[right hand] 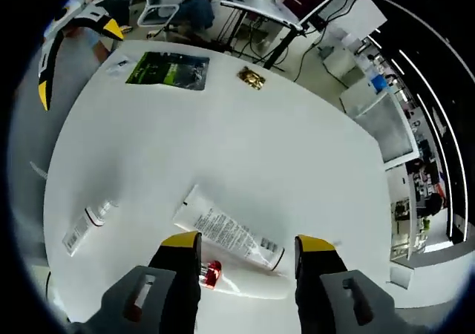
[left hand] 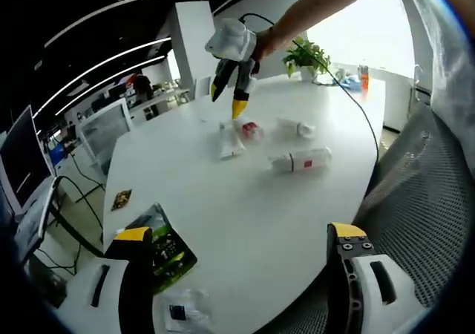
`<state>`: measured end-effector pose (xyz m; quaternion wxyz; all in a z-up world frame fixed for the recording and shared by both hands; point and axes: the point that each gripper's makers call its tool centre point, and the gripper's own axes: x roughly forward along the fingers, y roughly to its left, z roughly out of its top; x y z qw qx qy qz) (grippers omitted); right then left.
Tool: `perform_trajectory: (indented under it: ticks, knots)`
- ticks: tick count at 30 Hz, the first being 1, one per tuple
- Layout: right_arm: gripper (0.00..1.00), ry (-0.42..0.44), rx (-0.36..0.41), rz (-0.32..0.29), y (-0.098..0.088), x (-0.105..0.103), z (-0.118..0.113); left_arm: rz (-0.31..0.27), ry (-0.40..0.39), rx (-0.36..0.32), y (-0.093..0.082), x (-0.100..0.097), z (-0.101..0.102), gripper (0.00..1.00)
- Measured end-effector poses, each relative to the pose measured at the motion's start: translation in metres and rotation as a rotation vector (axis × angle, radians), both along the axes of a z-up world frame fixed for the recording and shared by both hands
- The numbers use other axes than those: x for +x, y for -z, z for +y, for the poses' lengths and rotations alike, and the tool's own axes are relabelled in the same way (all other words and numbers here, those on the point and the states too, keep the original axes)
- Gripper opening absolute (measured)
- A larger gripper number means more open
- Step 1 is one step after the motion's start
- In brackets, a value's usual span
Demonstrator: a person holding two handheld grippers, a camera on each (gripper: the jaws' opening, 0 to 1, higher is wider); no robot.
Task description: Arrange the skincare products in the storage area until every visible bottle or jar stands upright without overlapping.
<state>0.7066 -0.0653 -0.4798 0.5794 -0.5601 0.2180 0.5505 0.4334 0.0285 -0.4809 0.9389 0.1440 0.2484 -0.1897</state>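
Several skincare products lie flat on the white table point(left hand: 223, 208). In the left gripper view there is a flat white tube point(left hand: 230, 141), a small red-capped tube point(left hand: 251, 131), another white tube point(left hand: 295, 128) and a white bottle with a red label point(left hand: 300, 159). My right gripper point(left hand: 226, 102), held by a hand, hovers open just above the flat tube. From its own view, my right gripper point(right hand: 249, 243) straddles the printed white tube point(right hand: 230, 234), with the red-capped tube point(right hand: 211, 273) below it and the white bottle point(right hand: 89, 223) at left. My left gripper point(left hand: 241, 234) is open at the near table edge, far from the products.
A green packet point(left hand: 167, 245), a small brown packet point(left hand: 121, 199) and a clear packet point(left hand: 182, 312) lie near the left gripper. A potted plant point(left hand: 308, 52) and an orange bottle point(left hand: 363, 74) stand at the far end. A grey mesh chair point(left hand: 423, 178) sits at the right.
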Motion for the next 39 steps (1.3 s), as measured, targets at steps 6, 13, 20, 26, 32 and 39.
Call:
perform_trajectory:
  ticks: [6,13,20,26,32,39]
  knots:
    - [0.43,-0.065,-0.119,0.012,0.022,0.008,-0.003,0.013,-0.002,0.005,0.003,-0.001,0.001,0.92]
    - [0.4,-0.167,-0.238,-0.001,0.039,0.011,-0.004,0.018,-0.007,0.009,0.005,-0.001,0.003,0.89]
    - [0.37,-0.295,-0.361,-0.037,0.055,0.01,-0.003,0.022,-0.014,0.011,0.006,-0.001,0.005,0.88]
    - [0.37,-0.355,-0.434,-0.046,0.067,0.008,-0.004,0.026,-0.015,0.012,0.007,-0.001,0.006,0.87]
    - [0.33,-0.401,-0.493,-0.053,0.076,0.008,-0.009,0.025,-0.017,0.012,0.007,-0.001,0.007,0.86]
    - [0.34,-0.479,-0.562,-0.072,0.083,0.009,-0.009,0.033,-0.014,0.014,0.008,-0.002,0.007,0.84]
